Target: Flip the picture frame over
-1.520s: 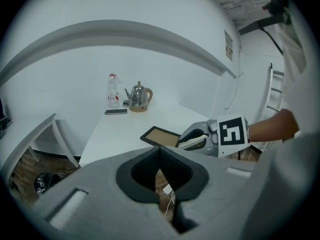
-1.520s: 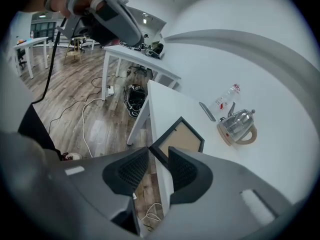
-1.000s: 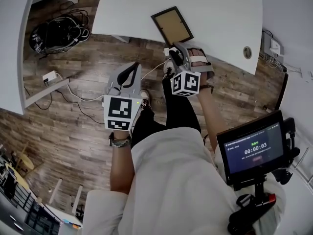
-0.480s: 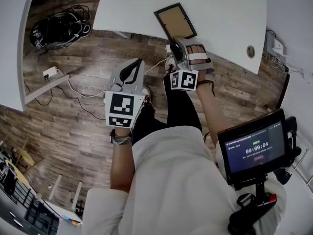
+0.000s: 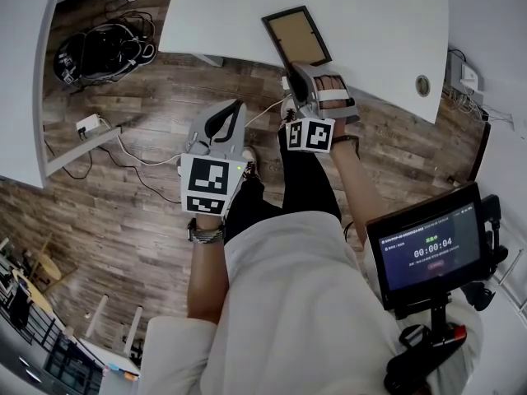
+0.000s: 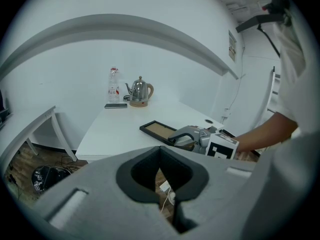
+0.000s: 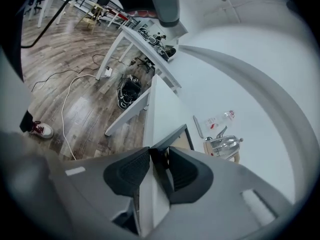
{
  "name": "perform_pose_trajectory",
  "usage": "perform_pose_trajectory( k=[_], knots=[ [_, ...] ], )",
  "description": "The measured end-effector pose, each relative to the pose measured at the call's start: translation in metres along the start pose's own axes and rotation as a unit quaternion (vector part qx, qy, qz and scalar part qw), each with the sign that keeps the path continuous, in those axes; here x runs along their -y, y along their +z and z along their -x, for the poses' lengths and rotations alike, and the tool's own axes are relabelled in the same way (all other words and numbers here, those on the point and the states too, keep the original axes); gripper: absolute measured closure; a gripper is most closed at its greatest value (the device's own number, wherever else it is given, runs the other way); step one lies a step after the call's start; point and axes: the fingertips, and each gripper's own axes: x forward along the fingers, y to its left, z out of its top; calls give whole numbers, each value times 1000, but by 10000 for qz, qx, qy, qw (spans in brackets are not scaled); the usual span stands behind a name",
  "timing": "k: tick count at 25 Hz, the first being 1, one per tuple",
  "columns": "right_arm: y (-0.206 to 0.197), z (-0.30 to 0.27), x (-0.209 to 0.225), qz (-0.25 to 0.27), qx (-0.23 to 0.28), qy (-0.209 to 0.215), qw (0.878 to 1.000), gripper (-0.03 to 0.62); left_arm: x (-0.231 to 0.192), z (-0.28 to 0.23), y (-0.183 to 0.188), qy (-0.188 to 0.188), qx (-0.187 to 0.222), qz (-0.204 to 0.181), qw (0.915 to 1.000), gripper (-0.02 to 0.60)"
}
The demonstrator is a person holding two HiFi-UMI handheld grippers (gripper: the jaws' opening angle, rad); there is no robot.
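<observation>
Picture frame (image 5: 296,38) lies flat near the front edge of the white tabletop (image 5: 370,23), at 12 o'clock from the right gripper (image 5: 298,69). A second ago that gripper hung just short of the frame with its jaws wide. Now its tips have reached the frame's near short edge and the jaws are closing.

In the right gripper view, the frame (image 7: 181,140) has its dark rim between the 2 black pads of the right gripper (image 7: 159,156), which look as good as on it. We read this as the grasp being taken, with the lift and turn not yet begun.

The left gripper (image 5: 224,113) has not moved. It hangs over the wooden floor (image 5: 123,220) at 8 o'clock from the right one, closed and with nothing in it, as the left gripper view shows (image 6: 160,156).

The frame (image 6: 160,130) is a thin, rigid rectangle with a narrow black rim around a matte brown panel like card or cork. We cannot tell which face is up. The tabletop is smooth and glossy, so the frame may slide. At its far end, 11 o'clock from the frame, stand a shiny steel kettle (image 6: 140,90), a clear bottle (image 6: 114,84) and a flat dark phone (image 6: 116,105).
</observation>
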Motion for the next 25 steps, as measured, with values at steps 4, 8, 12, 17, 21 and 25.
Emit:
perform_pose_trajectory(
  k=[4, 8, 12, 17, 21, 25],
  knots=[
    [6, 1, 7, -598, 86, -10, 9982, 485, -1, -2, 2, -38, 9, -41, 10000, 580],
    [7, 1, 13, -1202, 209, -60, 9925, 484, -2, -5, 5, -70, 22, -86, 9999, 580],
    [3, 3, 25, -1928, 308, -85, 9807, 482, -3, -7, 10, -103, 47, -146, 9998, 580],
    [1, 2, 45, -2939, 494, -68, 9545, 482, -6, -11, 15, -154, 65, -210, 9996, 580],
    [-5, 4, 64, -4007, 637, -118, 9139, 482, -6, -15, 17, -214, 69, -252, 9994, 580],
    [-18, 5, 77, -4938, 751, -212, 8661, 479, -6, -19, 21, -295, 70, -314, 9990, 580]
  ],
)
